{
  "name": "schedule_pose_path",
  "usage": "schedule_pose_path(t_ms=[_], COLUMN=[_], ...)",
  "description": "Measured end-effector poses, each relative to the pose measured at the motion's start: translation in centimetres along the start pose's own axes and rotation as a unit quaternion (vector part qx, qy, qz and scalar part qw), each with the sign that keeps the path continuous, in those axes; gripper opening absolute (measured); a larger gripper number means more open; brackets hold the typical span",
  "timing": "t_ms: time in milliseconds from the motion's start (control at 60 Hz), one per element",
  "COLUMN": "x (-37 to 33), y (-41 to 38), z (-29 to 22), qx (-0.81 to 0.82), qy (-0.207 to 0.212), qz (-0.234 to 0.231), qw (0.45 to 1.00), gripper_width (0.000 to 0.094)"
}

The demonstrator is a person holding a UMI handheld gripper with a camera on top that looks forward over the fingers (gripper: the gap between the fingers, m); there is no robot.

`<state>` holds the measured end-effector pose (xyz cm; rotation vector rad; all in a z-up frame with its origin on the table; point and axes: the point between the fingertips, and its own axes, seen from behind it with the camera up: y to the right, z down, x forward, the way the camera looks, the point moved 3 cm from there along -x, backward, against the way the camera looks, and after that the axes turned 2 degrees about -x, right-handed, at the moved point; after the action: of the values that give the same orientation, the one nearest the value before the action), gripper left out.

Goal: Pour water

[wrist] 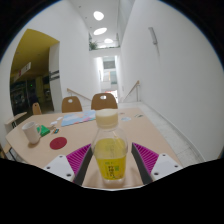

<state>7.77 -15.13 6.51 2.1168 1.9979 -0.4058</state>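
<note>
To pour well, I think the hold must stay firm on the body of the bottle (pixel 110 150) and the tilt should be slow, toward the white cup (pixel 32 134) that stands on the table (pixel 135 130) well ahead and to the left. The gripper (pixel 110 165) appears to pinch the bottle, both pink pads (pixel 146 156) against its sides. The bottle stands upright between the fingers: clear plastic, yellow label, pale cap.
</note>
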Motion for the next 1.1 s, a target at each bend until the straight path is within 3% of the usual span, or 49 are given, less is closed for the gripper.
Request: schedule_pose_path(t_ms=[17,67,217,383,533,683,750,867,933,1000,1100], x=[0.4,1.3,1.3,0.7,0.0,2.9,4.9,6.4,7.3,6.4,5.8], y=[0.1,0.1,-0.2,-2.6,-8.7,-21.0,-26.9,-33.7,-34.6,-35.4,-34.5], z=[-0.2,-0.5,-0.7,-2.0,-11.5,-19.0,-18.0,-14.8,-12.3,-10.2,-12.9], qx=[0.001,-0.004,-0.047,-0.105,-0.321,-0.578,-0.681,-0.833,-0.884,-0.893,-0.871], qy=[0.006,0.016,0.054,0.050,0.095,0.132,0.141,0.169,0.160,0.160,0.170], qz=[0.004,0.002,0.031,0.051,0.116,0.138,0.143,0.161,0.151,0.150,0.147], qw=[1.000,1.000,0.997,0.992,0.935,0.794,0.704,0.501,0.413,0.393,0.436], gripper_width=[0.0812,0.0443,0.0297,0.0286,0.0285,0.0284,0.0284,0.0287,0.0286,0.0288,0.0288])
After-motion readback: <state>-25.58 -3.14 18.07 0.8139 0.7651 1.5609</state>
